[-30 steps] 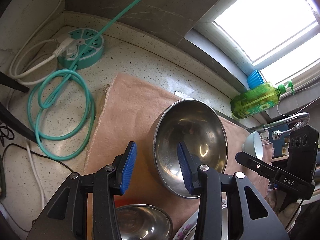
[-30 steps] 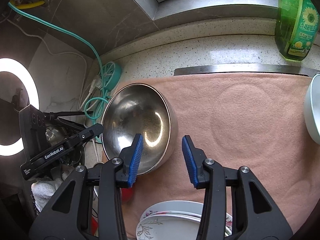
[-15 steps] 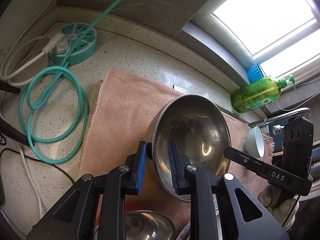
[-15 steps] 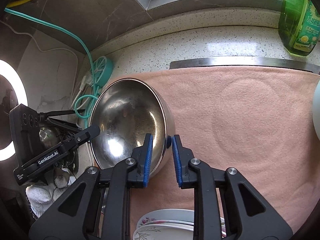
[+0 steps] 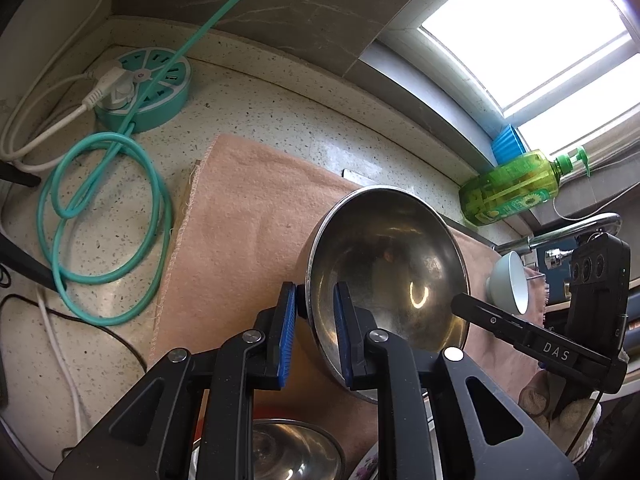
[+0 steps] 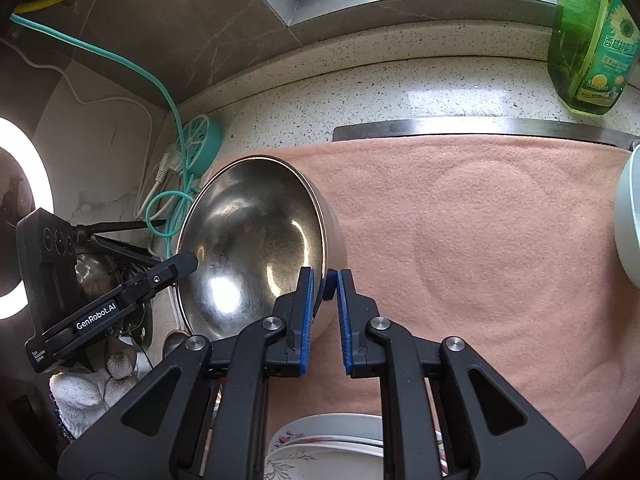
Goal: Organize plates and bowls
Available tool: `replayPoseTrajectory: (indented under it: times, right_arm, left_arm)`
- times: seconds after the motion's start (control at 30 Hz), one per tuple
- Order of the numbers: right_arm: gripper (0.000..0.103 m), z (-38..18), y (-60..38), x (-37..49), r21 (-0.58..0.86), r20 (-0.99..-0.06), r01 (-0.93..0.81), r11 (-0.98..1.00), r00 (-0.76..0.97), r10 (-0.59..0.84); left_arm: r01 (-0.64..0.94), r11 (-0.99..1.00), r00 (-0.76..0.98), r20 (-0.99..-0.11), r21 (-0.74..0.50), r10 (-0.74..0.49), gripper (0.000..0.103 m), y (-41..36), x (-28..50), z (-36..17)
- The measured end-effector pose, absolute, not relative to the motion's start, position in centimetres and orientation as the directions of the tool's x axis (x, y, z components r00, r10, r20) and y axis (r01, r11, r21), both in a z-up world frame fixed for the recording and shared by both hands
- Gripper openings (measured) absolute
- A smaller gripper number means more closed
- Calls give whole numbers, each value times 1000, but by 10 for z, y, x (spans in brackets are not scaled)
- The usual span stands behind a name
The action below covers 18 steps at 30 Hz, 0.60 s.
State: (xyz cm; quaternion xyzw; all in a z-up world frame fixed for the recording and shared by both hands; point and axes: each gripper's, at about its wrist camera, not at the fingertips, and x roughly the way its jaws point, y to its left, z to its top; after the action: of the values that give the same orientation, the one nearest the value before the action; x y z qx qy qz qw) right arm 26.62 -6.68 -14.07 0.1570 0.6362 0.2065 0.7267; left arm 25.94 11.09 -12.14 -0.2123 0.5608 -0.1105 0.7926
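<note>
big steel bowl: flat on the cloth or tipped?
Tipped. The steel bowl faces sideways with its far edge against the pink cloth; the left claw and right claw pinch opposite rim sides.

Two steel bowls: a large steel bowl (image 5: 394, 268) and a smaller steel bowl (image 5: 294, 456). One pale ceramic bowl (image 5: 508, 286). At least two stacked floral plates (image 6: 332, 446). One soap bottle (image 5: 510, 188), one pink cloth (image 6: 480, 240), one round power strip (image 5: 146, 86), two hand-held grippers.

Bench (image 5: 280, 112): pale speckled stone, meeting the wall at a corner
Wall (image 5: 248, 4): grey-brown veined slabs
Window (image 5: 528, 28): bright daylight, overexposed
Ring light (image 6: 24, 216): glowing, perhaps on a stand
</note>
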Motion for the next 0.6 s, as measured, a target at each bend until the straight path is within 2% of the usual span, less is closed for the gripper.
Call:
replayPoseTrajectory:
  times: [0.6]
  right_arm:
    - [12,-94,-148,236,496,-842,-146,856,160,515]
  left_arm:
    - [9,874,408,-797,-485,-446,17,41,220,-81]
